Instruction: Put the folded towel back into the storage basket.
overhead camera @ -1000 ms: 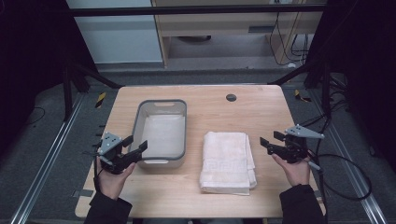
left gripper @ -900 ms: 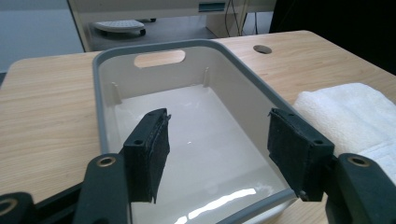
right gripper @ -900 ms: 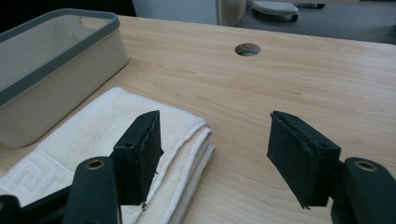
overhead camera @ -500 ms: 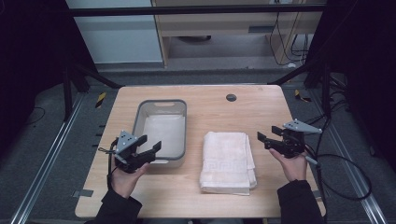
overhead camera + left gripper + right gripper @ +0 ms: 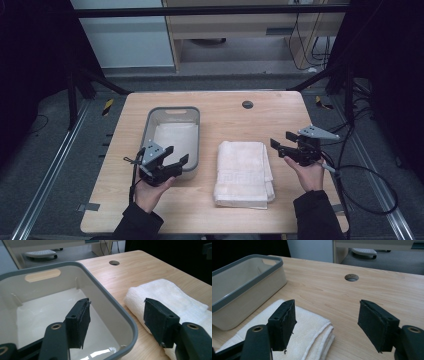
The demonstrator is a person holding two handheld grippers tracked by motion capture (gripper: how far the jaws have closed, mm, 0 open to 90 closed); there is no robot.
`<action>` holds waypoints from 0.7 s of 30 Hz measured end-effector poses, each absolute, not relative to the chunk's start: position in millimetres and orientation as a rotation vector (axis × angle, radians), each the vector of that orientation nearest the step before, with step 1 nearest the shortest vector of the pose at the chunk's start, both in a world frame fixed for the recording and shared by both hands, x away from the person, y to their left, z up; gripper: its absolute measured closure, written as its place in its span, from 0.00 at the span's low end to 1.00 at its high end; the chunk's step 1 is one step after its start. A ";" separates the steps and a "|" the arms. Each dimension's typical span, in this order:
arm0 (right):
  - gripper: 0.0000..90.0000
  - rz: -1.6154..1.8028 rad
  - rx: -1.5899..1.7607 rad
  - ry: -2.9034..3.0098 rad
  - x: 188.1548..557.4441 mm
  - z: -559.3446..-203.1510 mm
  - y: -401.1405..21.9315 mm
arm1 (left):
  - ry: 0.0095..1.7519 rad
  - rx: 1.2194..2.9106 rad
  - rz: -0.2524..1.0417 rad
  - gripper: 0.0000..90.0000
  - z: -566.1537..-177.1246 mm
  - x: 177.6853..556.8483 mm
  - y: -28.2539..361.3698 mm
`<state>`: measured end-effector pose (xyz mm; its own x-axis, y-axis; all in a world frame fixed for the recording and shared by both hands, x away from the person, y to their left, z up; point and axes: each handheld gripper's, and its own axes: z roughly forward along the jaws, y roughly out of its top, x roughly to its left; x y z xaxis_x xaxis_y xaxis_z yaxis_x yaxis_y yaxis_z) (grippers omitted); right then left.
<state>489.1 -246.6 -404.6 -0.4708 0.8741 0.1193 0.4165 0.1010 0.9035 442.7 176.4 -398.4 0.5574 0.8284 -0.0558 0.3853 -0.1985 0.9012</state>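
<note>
While the wooden table (image 5: 225,112) is stretching across most of the high view, a grey-rimmed plastic bin (image 5: 172,137) is sitting on its left half, its long side running away from the person and a handle slot showing in the far wall. Its pale inside is lying bare in the left gripper view, where the bin's (image 5: 105,297) near right corner is curving between the two jaws.

Just to the right of the bin, apart from it, a folded white towel (image 5: 243,172) is lying flat on the wood, reaching toward the near edge. In the right gripper view the towel's (image 5: 312,327) layered fold is facing right, toward open table.

Beyond the towel, a small round hole (image 5: 247,104) is sitting in the tabletop near the far edge.

At the bin's near end the left gripper (image 5: 170,159) is hovering, jaws spread wide and holding nothing, one over the bin's inside, the other over the towel. Right of the towel the right gripper (image 5: 281,141) is pointing left toward it, jaws likewise standing wide apart and empty, raised above the wood.
</note>
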 end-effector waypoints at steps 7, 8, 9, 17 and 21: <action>0.32 1.324 1.258 1.963 493.1 -410.4 -240.6 | 0.969 1.832 0.537 0.41 -403.1 439.5 163.0; 0.32 1.323 1.254 1.965 493.4 -410.8 -240.2 | 0.966 1.836 0.533 0.41 -404.0 439.1 161.0; 0.32 1.320 1.255 1.966 493.6 -411.2 -239.8 | 0.959 1.843 0.526 0.41 -405.2 438.3 158.8; 0.29 1.326 1.264 1.973 495.3 -415.7 -238.4 | 0.933 1.876 0.508 0.40 -411.0 435.4 147.8; 0.29 1.334 1.264 1.983 496.3 -417.1 -237.3 | 0.920 1.888 0.495 0.39 -413.5 433.7 141.4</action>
